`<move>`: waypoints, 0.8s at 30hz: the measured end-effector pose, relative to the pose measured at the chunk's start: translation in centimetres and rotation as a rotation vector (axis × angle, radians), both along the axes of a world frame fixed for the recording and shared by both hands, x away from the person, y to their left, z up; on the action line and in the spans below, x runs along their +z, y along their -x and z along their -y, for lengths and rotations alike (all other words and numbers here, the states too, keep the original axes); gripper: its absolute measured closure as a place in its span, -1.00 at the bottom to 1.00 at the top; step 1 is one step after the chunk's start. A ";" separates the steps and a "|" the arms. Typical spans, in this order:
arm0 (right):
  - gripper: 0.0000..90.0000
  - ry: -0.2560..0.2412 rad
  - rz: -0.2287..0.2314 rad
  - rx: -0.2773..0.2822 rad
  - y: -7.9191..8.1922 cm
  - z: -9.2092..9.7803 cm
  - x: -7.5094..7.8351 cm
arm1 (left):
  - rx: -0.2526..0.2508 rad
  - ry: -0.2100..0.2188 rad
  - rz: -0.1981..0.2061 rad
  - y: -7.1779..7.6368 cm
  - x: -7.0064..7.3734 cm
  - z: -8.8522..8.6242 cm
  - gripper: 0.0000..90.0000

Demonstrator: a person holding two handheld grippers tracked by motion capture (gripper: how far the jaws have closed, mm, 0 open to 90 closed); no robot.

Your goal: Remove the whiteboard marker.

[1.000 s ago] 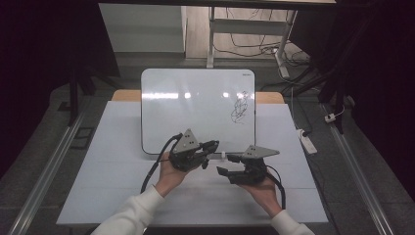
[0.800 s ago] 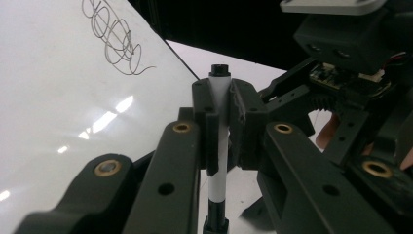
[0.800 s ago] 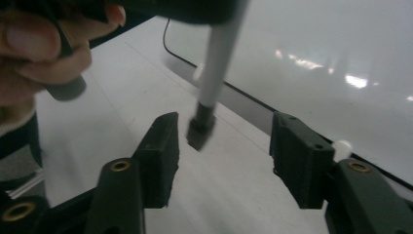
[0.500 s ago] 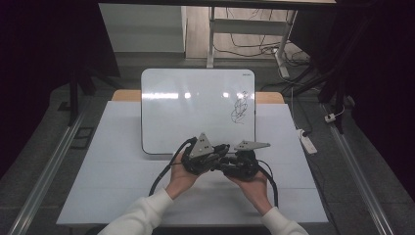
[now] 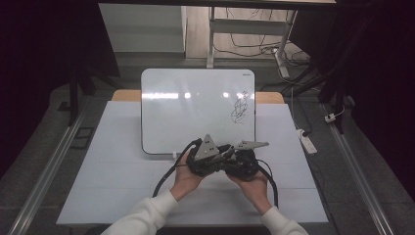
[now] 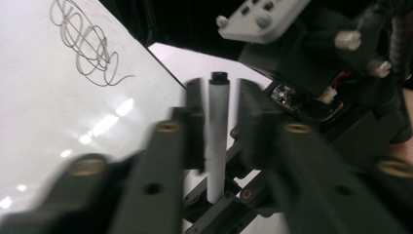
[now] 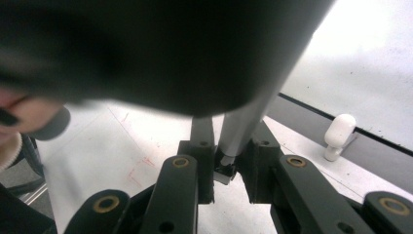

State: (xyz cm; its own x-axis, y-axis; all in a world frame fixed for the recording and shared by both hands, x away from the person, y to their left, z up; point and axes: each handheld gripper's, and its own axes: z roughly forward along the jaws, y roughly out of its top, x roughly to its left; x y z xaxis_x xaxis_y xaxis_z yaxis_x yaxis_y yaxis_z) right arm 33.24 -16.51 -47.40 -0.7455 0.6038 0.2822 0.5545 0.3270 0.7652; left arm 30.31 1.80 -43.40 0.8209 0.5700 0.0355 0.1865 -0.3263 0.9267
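Left gripper (image 5: 211, 157) fingers clamped on marker (image 6: 216, 131); right gripper (image 5: 234, 159) fingers clamped on marker's tip, blurred.

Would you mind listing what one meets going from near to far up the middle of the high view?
Person's sleeves → left gripper beside right gripper, meeting over a marker → whiteboard with its black scribble → wooden table edge → cables on the floor.

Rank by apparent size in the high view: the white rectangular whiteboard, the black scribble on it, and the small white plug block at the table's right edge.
1. White rectangular whiteboard, by far the largest.
2. Black scribble.
3. White plug block, about as long as the scribble but slimmer, so that ranking is close.
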 end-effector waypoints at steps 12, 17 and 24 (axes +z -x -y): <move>0.71 -0.075 0.057 0.004 -0.7 1.8 0.7 | 0.158 0.030 -0.117 2.1 -0.8 -9.5 -0.04; 0.72 -0.132 0.112 -0.006 -1.4 3.5 1.4 | 0.266 0.014 -0.192 4.5 -2.9 -15.4 -0.06; 0.74 -0.204 0.176 -0.012 -2.0 5.0 2.5 | 0.374 0.038 -0.250 6.2 -5.5 -19.8 -0.11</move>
State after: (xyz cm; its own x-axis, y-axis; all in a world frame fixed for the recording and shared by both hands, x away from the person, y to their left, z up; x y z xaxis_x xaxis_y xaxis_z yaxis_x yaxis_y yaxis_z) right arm 35.23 -21.48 -44.95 -0.7870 0.5571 0.2652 0.4097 0.1505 0.8997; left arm 24.13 21.61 -48.86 0.5388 0.8263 -0.1643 0.5049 -0.1606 0.8481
